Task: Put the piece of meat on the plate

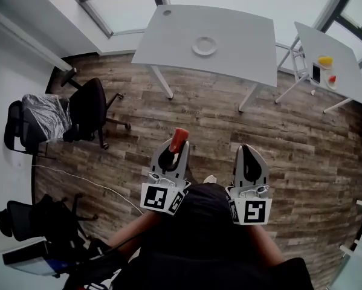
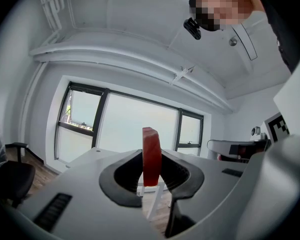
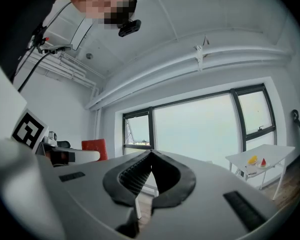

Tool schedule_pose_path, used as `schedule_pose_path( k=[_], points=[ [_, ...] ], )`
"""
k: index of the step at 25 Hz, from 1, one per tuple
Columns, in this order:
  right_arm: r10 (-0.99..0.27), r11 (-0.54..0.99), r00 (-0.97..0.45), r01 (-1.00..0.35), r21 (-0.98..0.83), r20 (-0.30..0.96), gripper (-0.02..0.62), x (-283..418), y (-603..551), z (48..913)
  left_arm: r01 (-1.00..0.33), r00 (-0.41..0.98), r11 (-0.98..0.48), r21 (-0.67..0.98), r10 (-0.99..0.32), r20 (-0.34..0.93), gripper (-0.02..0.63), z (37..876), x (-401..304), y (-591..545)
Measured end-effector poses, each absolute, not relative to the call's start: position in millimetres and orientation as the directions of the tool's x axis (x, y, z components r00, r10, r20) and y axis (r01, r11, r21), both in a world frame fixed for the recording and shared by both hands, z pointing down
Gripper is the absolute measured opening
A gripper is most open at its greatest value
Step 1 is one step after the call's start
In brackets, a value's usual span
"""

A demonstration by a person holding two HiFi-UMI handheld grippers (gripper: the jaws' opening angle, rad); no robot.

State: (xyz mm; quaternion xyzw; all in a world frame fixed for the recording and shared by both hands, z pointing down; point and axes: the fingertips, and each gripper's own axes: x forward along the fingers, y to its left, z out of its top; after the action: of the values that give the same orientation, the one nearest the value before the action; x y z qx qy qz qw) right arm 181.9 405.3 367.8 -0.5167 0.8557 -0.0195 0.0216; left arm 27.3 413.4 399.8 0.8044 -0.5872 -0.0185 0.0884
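The piece of meat (image 1: 179, 137), a red slab, stands on edge between the jaws of our left gripper (image 1: 176, 148). In the left gripper view, the slab (image 2: 152, 156) is pinched on both flat sides by the dark pads, and its upper part rises clear above them. So the left gripper (image 2: 152, 170) is clamped on the meat, held level in the air over the wooden floor (image 1: 301, 156).

Our right gripper (image 1: 248, 151) is just beside it at the same height. The two grippers do not touch. In the right gripper view, the jaws of this gripper (image 3: 151, 170) meet at their tips with nothing between them.

Ahead of both grippers lies a broad stretch of bare floor, then the near edge of the grey table (image 1: 241, 53). Two of its white legs slant down to the boards.

The plate (image 1: 195, 47) is white and sits near the middle of that tabletop, well in from every edge, with bare surface all round it. It is well apart from the meat.

To the right, a narrow gap of floor separates a second, smaller table (image 1: 347, 80). It carries a yellow item (image 1: 325, 60), a red item (image 1: 332, 79) and a dark flat object (image 1: 316, 72) close to its near edge.

To our left stand a black office chair (image 1: 87, 109) and a plastic-wrapped chair (image 1: 40, 115), well off our line to the plate. A thin cable (image 1: 90, 183) runs across the floor on that side.
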Motion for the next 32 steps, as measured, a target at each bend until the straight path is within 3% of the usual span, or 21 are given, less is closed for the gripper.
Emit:
schedule_pose_path(
  k=[10, 17, 22, 32],
  points=[
    [-0.887, 0.460, -0.462, -0.886, -0.062, 0.018, 0.004, 186.6, 362.8, 379.1, -0.940, 0.310, -0.294, 0.172, -0.948, 0.072, 0.095, 403.0, 31.5, 372.1],
    [-0.877, 0.468, -0.470, -0.883, -0.044, 0.101, 0.005, 165.6, 308.1, 387.9, -0.894, 0.433, -0.426, 0.140, -0.901, 0.024, 0.095, 400.5, 44.5, 299.0],
    [-0.899, 0.437, -0.437, -0.899, -0.022, 0.013, 0.005, 148.8, 241.2, 378.2, -0.845, 0.524, -0.518, 0.130, -0.851, 0.018, 0.095, 400.6, 43.1, 226.1],
    [-0.890, 0.455, -0.455, -0.890, -0.021, 0.023, 0.005, 79.3, 112.7, 352.2, -0.832, 0.541, -0.527, 0.174, -0.840, 0.041, 0.095, 389.4, 1.3, 113.4]
  ],
)
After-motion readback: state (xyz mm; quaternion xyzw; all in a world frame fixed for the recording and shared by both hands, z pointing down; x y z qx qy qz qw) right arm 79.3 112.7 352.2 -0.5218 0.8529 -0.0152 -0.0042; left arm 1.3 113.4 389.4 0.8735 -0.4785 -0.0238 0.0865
